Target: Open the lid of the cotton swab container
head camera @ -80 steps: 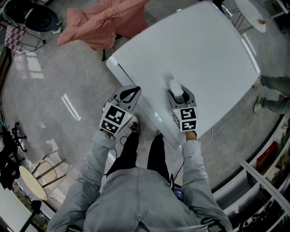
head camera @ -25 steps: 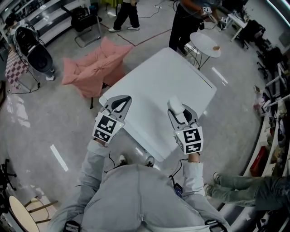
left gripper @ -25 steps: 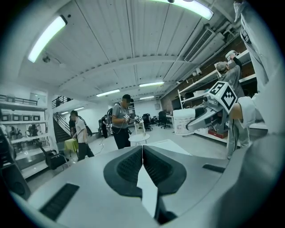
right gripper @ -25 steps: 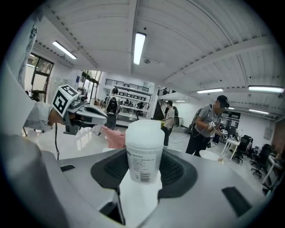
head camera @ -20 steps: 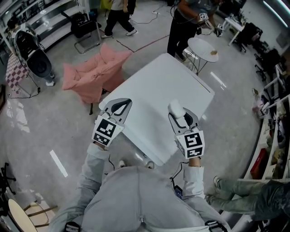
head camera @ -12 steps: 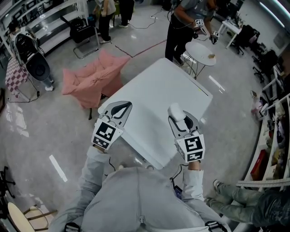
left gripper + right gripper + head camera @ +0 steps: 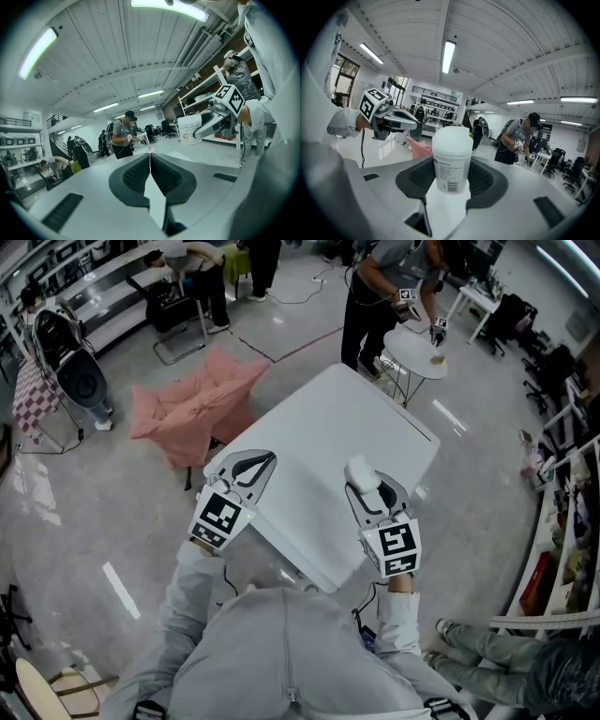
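- Cotton swab container (image 7: 451, 161): white, upright, label and barcode toward the camera, gripped low on its body between the jaws of the right tool (image 7: 451, 177).
- Placed over the near part of the white counter (image 7: 328, 409); impossible to tell whether lifted clear of it or resting on it.
- Lid (image 7: 451, 137): frosted cap, seated on top, closed, standing free above the jaws.
- Left tool (image 7: 150, 161): clenched on nothing, both jaws pressed together in a single seam; in the head view at 9 o'clock of the container, well apart from it, above the counter's edge.
- Step in hand, as a judgement: container secured and held up for the other tool; opening not yet begun.
- Next move, as a judgement: calls for carrying the left tool toward 3 o'clock, parting its jaws to take the lid or catching a tip under the rim, then lifting, with the right grip kept firm.
- Likely hazard: smooth plastic, apt to twist or slip under a sideways pull.
- Farther out: pink chair (image 7: 187, 395) at 10 o'clock of the counter; small round table (image 7: 419, 341) with a person (image 7: 384, 282) at 1 o'clock.
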`<state>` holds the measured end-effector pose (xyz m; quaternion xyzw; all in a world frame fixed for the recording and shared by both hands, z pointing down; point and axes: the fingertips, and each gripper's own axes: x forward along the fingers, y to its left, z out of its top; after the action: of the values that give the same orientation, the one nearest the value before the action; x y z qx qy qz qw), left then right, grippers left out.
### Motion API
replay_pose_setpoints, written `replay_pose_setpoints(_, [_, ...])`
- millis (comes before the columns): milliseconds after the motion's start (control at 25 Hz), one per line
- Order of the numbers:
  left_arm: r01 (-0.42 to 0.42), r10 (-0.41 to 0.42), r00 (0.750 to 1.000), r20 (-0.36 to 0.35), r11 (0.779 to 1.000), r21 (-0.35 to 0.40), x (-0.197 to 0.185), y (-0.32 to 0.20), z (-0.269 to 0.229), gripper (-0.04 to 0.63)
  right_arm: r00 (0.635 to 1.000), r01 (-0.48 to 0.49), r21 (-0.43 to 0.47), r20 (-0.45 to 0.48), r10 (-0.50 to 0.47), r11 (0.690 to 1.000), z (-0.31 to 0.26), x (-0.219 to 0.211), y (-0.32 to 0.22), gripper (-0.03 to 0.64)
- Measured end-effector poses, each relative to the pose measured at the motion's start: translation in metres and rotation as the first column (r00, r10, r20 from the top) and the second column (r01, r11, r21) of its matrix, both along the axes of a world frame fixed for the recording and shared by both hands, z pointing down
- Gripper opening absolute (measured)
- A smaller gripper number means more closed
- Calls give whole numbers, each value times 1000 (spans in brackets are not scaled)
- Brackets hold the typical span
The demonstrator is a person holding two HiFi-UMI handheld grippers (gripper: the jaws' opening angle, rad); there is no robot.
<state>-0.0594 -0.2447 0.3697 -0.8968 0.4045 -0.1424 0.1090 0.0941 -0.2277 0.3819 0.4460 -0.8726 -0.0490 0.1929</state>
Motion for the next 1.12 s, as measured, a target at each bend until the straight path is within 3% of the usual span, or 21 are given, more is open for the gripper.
replay_pose_setpoints(200, [-95,100,985,143,995,-41,15,3,7,23,999,27,-4,-25,-27,1000,9,-3,7,218])
replay_pose_setpoints(440, [-210,217,923,317,976,-56,45,13,4,25,997,48,-13,-55,-49,999,15,-3,11,218])
replay_pose_setpoints(680, [-311,318,860,400,947,-84,66,26,4,26,993,76,-35,-87,-79,996,26,-7,16,218])
replay_pose_setpoints(800, [-361,369,814,449,926,-107,78,36,8,27,988,100,-52,-110,-105,994,33,-8,20,218])
replay_pose_setpoints(920, [-393,397,778,487,912,-116,87,42,11,114,981,129,-57,-141,-136,990,38,-12,24,218])
replay_pose_setpoints(1120, [-459,453,730,511,880,-124,100,58,15,124,961,187,-79,-192,-199,979,50,-20,34,218])
